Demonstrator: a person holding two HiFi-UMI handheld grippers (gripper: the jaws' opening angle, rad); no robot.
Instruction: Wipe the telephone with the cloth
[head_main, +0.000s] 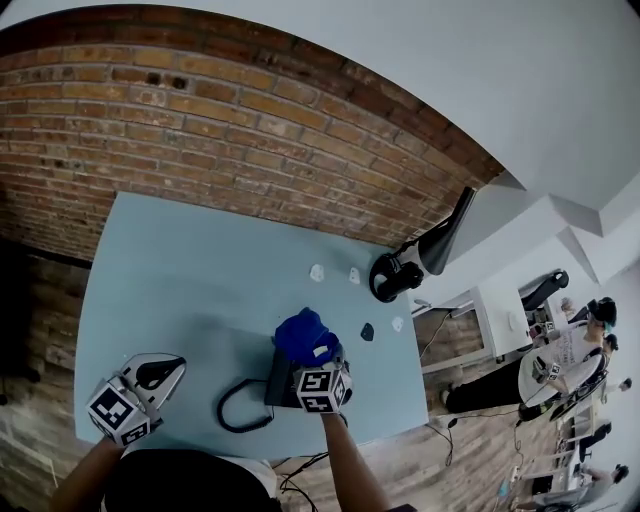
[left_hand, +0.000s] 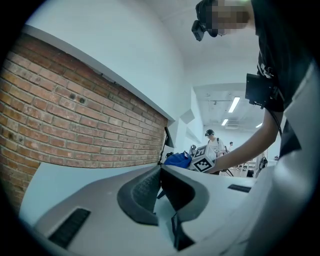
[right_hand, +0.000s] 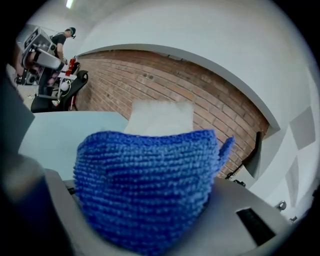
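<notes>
A brick wall (head_main: 200, 120) is running behind a pale blue tabletop (head_main: 180, 270), and a bright room with a few people in it is opening out beyond the right tongs (head_main: 314, 356). Those tongs are clamping a bunched blue cloth (right_hand: 147, 185), which is bulging out ahead of the jaws and filling most of the right gripper view. The dark telephone (head_main: 277, 385) is lying directly beneath the cloth and the right tongs, near the person's edge of the tabletop, with its black cord (head_main: 232, 412) looping out towards the left tongs (head_main: 165, 370). The left tongs are hanging well apart from the telephone, off to its side, with the jaws together and nothing between them. A few small pale bits (head_main: 317, 272) are lying on the tabletop beyond the right tongs, away from the work. The step in hand appears to be the wipe itself, or its very start: the cloth is sitting over the telephone, though whether it is actually pressing on the casing cannot be told from these views. The next move is probably calling for the right tongs to drag the cloth across the telephone with light downward pressure. The idle left tongs might need to steady the body or the cord, since a light telephone could slide under the stroke.
</notes>
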